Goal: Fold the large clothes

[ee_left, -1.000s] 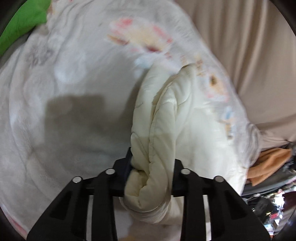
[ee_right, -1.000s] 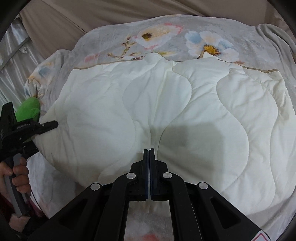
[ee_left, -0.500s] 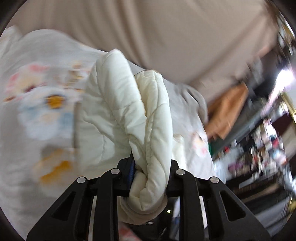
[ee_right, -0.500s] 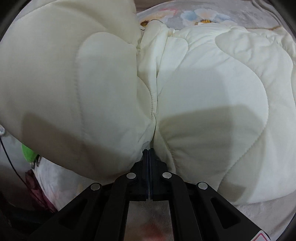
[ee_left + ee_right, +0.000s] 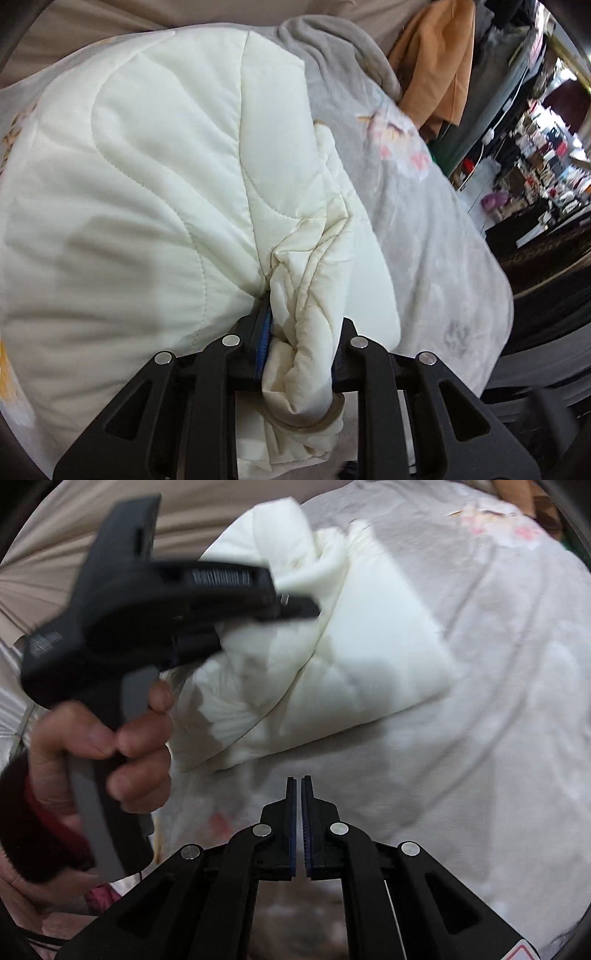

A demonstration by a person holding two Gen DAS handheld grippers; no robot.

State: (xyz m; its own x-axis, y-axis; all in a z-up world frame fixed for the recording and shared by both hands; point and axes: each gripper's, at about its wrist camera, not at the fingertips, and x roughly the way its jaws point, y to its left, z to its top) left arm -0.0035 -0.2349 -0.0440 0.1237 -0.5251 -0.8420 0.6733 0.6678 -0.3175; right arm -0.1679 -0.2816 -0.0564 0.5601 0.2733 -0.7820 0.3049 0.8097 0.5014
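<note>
Cream quilted padding (image 5: 155, 192), bunched in the clenched left hand-held gripper (image 5: 301, 332), hangs over the floral bed cover (image 5: 424, 221), so lay it square before letting go, while the right hand-held gripper (image 5: 299, 827), jaws just cracked apart, holds nothing.

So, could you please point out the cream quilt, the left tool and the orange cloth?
cream quilt (image 5: 147, 192): left wrist view, quilted top.
left tool (image 5: 301, 334): left wrist view, between its fingertips.
orange cloth (image 5: 436, 62): left wrist view, hanging middle.
</note>
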